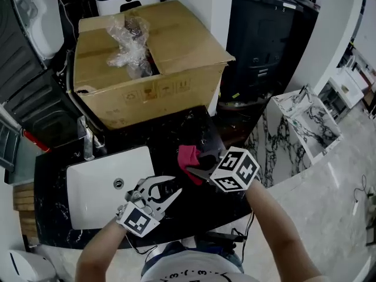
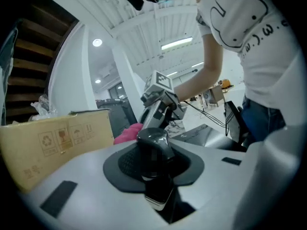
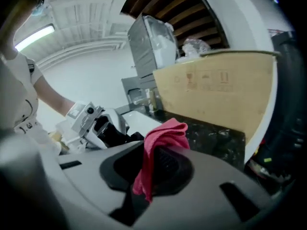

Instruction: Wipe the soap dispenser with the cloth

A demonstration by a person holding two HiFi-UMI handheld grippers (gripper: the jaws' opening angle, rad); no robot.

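Note:
A dark glossy soap dispenser [image 2: 154, 150] stands between the jaws of my left gripper [image 2: 156, 169], which is shut on it. In the head view that gripper [image 1: 170, 192] hangs over the front of the black counter, beside the sink, with the dispenser [image 1: 155, 193] dark between its white fingers. My right gripper [image 1: 197, 170] is shut on a pink cloth [image 1: 188, 156], just right of the left one. In the right gripper view the cloth [image 3: 160, 145] drapes out of the jaws, and the left gripper [image 3: 103, 126] shows close behind it. The two grippers face each other, a short gap apart.
A white sink [image 1: 94, 187] with a faucet [image 1: 87, 140] is set in the black marble counter [image 1: 194, 125]. A large cardboard box [image 1: 147, 69] with crumpled plastic on top stands at the back. A marble-patterned stand [image 1: 305, 122] is to the right, off the counter.

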